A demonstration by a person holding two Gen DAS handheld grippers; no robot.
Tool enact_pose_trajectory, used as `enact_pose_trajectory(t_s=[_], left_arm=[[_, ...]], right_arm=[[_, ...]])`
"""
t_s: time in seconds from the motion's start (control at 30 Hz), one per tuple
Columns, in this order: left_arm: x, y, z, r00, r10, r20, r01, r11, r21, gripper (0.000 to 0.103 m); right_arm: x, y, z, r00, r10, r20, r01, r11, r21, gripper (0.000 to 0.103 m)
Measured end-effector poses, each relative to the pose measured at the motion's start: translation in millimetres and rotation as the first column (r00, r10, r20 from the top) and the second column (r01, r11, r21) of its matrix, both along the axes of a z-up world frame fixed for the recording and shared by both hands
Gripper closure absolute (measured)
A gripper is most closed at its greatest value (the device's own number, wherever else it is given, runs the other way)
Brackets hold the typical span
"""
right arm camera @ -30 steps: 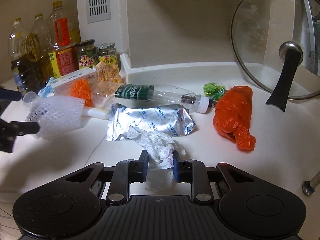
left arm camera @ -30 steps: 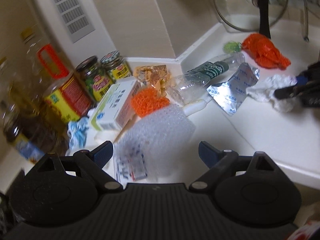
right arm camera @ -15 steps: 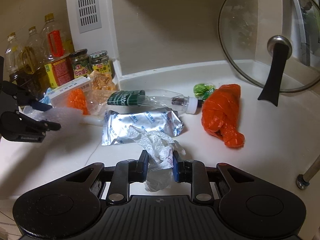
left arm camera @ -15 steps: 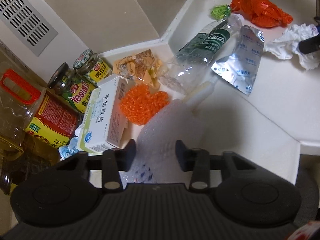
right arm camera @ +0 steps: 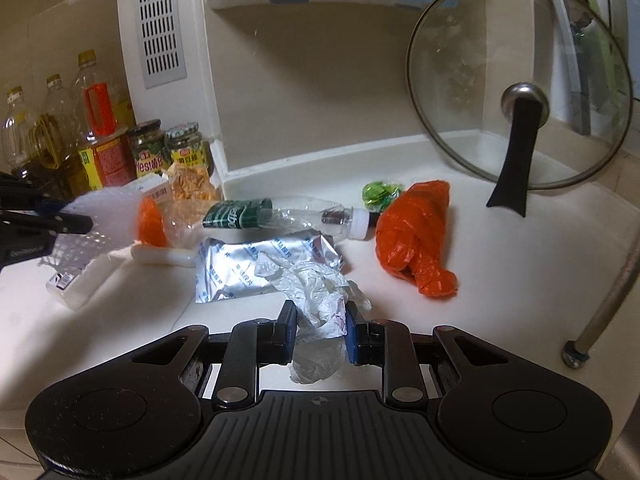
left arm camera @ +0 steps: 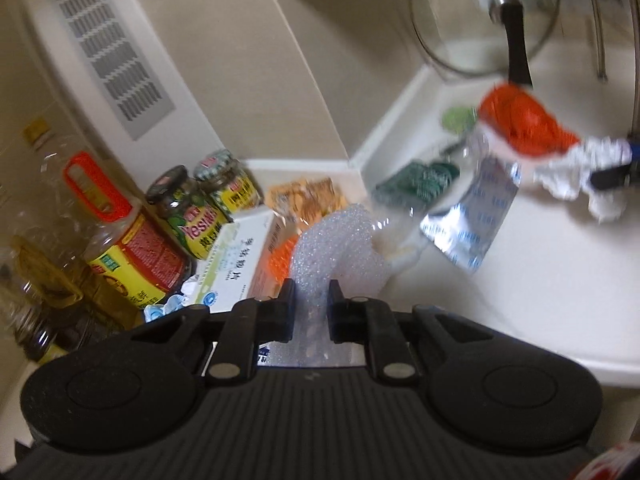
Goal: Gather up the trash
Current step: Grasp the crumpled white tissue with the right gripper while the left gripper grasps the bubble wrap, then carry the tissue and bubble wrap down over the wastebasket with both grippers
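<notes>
**Both grippers loaded, five loose pieces left on the counter**

We order the scene from largest to smallest. The pale cream worktop (right arm camera: 500, 280) carries one round glass pan lid with a black handle (right arm camera: 516, 92), leaning upright against the back wall. At far left stand three clear plastic oil bottles (right arm camera: 96, 120) and two dark glass jars with patterned caps (right arm camera: 150, 146).

The trash lies between them: one crushed clear plastic bottle with a green label (right arm camera: 280, 216), its long axis running left to right across the right wrist view; one knotted orange plastic bag (right arm camera: 412, 236); one flat silver foil pouch (right arm camera: 256, 268); one white card box (left arm camera: 240, 264); one small green wrapper (right arm camera: 378, 194).

The left gripper (left arm camera: 310, 312) is clamped on one sheet of white bubble wrap (left arm camera: 340, 248), held clear of the counter. The right gripper (right arm camera: 320, 336) pinches one crumpled white tissue wad (right arm camera: 316, 292) just in front of the pouch.

We judge the pouch and bag nearer the right hand, the box nearer the left.
</notes>
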State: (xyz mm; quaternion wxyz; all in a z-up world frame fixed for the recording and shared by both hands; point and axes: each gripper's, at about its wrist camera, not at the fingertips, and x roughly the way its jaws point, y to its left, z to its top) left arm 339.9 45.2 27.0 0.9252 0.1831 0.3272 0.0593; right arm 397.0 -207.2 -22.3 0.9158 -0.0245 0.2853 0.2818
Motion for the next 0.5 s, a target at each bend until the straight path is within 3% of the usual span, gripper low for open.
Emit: enact_pose_trajectory(t_s=[0.2,0.5], left_arm=[[-42.6,-8.9,17.8,0.998,0.045,0.037,-0.039,0.988,-0.149,0.089],[-133.9,-26.7,0.6,0.994,0.113,0.003,-0.104,0.916,-0.386,0.089]], right_arm=[[-26.9,-4.9,9.7,1.0,-0.013,0.023,0.012,1.0,0.013,0.078],[-106.1,0.3,22.2,1.0,0.002,0.004,-0.002,0.999,0.053,0.078]])
